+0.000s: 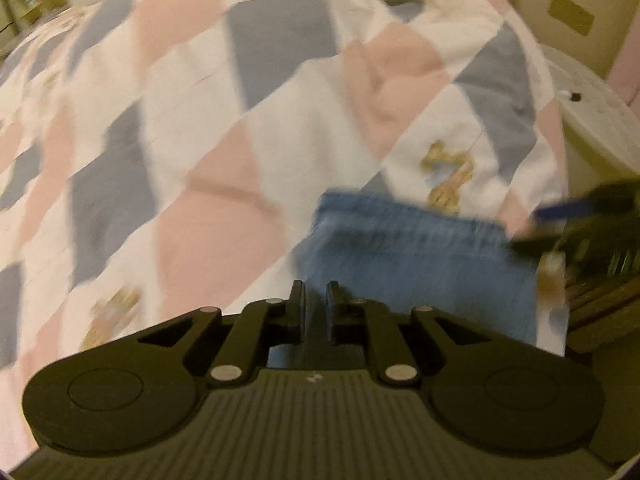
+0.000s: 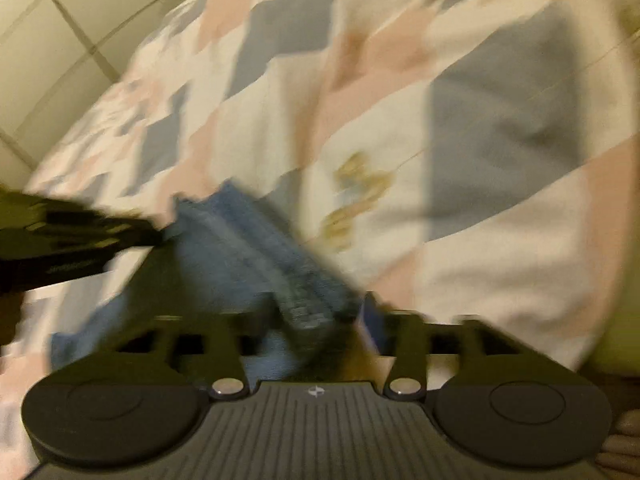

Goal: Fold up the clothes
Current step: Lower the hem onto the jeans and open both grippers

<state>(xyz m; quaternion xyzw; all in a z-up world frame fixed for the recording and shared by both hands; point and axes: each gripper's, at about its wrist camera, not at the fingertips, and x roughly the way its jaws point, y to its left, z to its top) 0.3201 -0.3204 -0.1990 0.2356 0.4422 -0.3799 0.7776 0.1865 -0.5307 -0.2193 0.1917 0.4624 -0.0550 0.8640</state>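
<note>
A blue denim garment (image 1: 420,252) lies on a quilted bedspread (image 1: 240,120) with pink, grey and white diamonds. My left gripper (image 1: 315,300) is shut on the denim's near edge, which runs between its jaws. In the right wrist view the denim (image 2: 256,248) is bunched and stretches from the left gripper (image 2: 80,236), seen at the left edge, to my right gripper (image 2: 320,320), which is shut on its waistband. Both views are blurred by motion. The right gripper shows at the right edge of the left wrist view (image 1: 580,216).
The bedspread (image 2: 480,120) fills most of both views. A pale round side table (image 1: 592,120) stands beyond the bed's right edge. A light panelled wall or wardrobe (image 2: 60,40) is at the left in the right wrist view.
</note>
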